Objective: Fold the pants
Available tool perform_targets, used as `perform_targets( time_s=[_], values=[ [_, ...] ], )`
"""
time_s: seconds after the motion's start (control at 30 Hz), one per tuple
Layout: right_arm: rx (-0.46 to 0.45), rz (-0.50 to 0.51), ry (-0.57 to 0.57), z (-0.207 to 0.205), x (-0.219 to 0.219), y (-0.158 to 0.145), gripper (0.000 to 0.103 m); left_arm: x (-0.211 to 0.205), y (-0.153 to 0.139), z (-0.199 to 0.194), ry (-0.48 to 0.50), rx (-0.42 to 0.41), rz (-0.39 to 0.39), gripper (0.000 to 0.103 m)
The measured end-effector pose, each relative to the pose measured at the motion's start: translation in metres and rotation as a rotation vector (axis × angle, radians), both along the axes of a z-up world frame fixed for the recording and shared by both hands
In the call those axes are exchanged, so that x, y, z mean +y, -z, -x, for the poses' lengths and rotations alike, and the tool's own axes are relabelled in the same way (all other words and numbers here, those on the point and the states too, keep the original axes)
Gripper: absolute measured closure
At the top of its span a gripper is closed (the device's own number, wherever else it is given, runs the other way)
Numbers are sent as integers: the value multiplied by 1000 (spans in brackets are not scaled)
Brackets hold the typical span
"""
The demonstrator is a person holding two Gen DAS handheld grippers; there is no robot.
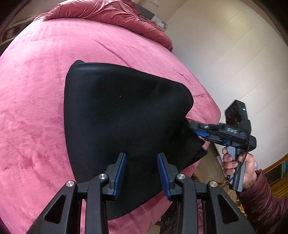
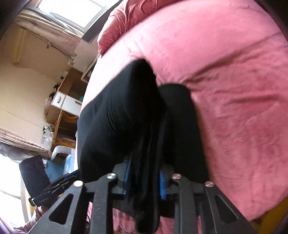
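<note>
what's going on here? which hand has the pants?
A person is folding black pants on a pink bed, with tongs in each hand. The pants lie folded over near the bed's edge. The left tongs are open above the near part of the fabric, nothing pinched between them. The right tongs have a bunch of the cloth's edge between their pads, though how firmly they press is hard to tell. A heaped pink duvet sits at the far end.
</note>
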State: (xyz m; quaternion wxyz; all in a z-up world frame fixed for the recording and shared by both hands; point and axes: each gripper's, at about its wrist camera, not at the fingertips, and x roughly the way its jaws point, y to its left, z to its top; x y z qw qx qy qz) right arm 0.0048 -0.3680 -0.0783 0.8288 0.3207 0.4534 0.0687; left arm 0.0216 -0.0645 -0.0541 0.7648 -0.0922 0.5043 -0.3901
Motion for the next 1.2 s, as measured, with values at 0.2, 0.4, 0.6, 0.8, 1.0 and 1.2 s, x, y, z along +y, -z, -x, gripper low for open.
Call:
perform_targets(
  time_s=[0.2, 0.4, 0.6, 0.8, 1.0, 1.2],
  values=[
    [-28, 34, 12, 36, 1, -31, 54, 14, -11, 9, -28, -35, 12, 67],
    [22, -37, -38, 65, 26, -18, 58, 35, -17, 10, -60, -49, 9, 67],
    [80, -69, 63, 48, 26, 12, 58, 37, -17, 11, -56, -49, -2, 66],
    [35, 27, 79, 50, 31, -2, 95, 41, -22, 14, -59, -60, 10, 67],
    [96, 110, 56, 64, 32, 8, 95, 29, -16, 8, -46, -37, -21, 66],
    [99, 176, 0, 59, 38, 1, 87, 23, -21, 8, -40, -68, -36, 66]
  ],
)
